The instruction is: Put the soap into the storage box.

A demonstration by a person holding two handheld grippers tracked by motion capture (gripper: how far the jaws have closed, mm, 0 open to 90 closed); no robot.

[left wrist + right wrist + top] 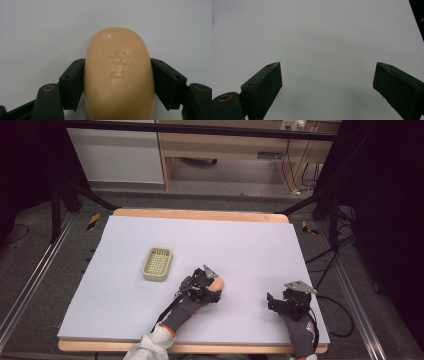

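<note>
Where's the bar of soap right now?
The soap sits clamped in the left gripper on the table's near middle, just right of the green soap dish.

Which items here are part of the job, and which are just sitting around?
In the job:
- soap, on the white sheet
- left gripper, shut on the soap
- likely the green soap dish, empty, apart from the soap

Idle:
- right gripper, open over bare sheet
- wooden furniture behind the table
</note>
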